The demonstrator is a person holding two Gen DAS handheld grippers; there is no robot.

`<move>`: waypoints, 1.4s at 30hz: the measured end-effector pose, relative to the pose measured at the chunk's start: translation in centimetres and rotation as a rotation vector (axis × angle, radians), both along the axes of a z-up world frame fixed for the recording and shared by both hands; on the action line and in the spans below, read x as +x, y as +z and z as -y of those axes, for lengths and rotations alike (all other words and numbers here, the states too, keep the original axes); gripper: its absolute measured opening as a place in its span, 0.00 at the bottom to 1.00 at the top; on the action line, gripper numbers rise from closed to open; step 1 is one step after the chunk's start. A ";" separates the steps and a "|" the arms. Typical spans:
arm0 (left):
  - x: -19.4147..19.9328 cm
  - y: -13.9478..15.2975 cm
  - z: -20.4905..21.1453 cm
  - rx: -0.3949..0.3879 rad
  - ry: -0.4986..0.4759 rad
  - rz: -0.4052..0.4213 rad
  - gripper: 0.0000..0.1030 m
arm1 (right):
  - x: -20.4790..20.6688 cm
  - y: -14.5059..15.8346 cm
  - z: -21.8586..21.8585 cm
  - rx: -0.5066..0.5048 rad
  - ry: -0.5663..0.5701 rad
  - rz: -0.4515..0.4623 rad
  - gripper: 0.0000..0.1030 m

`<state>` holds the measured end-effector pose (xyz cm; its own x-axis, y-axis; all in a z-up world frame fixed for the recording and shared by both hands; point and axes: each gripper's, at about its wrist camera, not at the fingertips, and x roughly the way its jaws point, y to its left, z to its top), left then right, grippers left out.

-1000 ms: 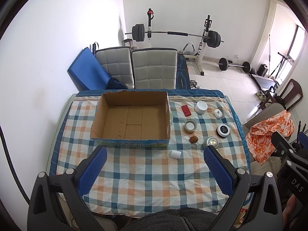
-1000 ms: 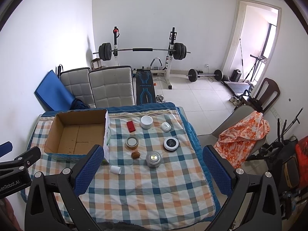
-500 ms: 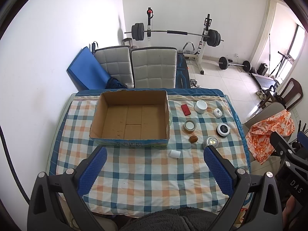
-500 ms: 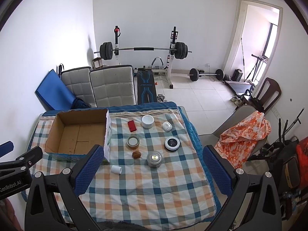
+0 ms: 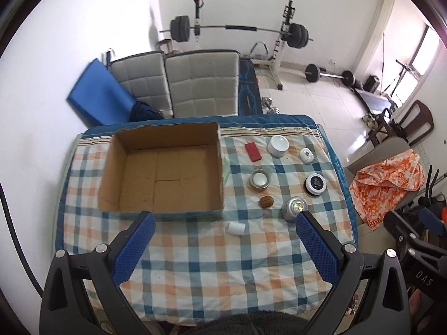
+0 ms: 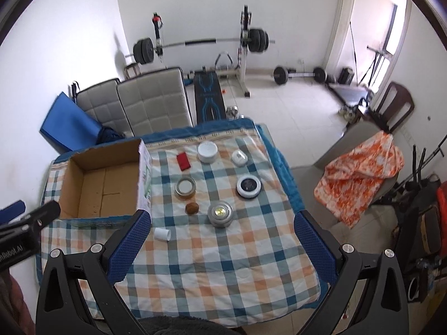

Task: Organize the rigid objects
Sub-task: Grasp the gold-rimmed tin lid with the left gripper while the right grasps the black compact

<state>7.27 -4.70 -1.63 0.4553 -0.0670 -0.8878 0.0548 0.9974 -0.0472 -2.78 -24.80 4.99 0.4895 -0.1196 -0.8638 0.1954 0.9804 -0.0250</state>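
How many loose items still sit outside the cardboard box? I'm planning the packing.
7, all right of the box: red block, white bowl, white case, jar, black-faced puck, nut, metal light... and white cylinder makes 8.

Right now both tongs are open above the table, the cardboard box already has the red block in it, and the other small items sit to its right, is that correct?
Not quite. The cardboard box is empty; the left wrist view shows the red block lying on the checked cloth to the box's right, with the other small items. The rest holds: left tongs and right tongs are both open above the table.

Blue, orange and white checked cloth (image 5: 195, 265) covers the surface; ahead of the blue-padded left tool (image 5: 223, 223), a brown cardboard box (image 5: 111, 173), red block (image 5: 253, 152), white cup (image 5: 278, 145).
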 end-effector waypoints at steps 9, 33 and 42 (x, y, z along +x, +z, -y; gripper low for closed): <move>12.8 -12.6 7.5 0.007 -0.095 -0.268 1.00 | 11.7 -13.0 8.5 0.015 -0.065 -0.258 1.00; 23.5 -38.1 12.2 0.108 -0.064 -0.717 1.00 | 26.0 -38.8 13.9 0.184 -0.136 -0.622 1.00; 22.1 -38.2 13.2 0.109 -0.118 -0.684 0.81 | 26.3 -41.6 15.2 0.189 -0.185 -0.629 0.92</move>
<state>29.39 -17.92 -39.82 -0.2126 0.0237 -0.9769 0.1563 0.9877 -0.0100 23.53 -39.97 -36.61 -0.1266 0.0280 -0.9916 0.3650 0.9308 -0.0203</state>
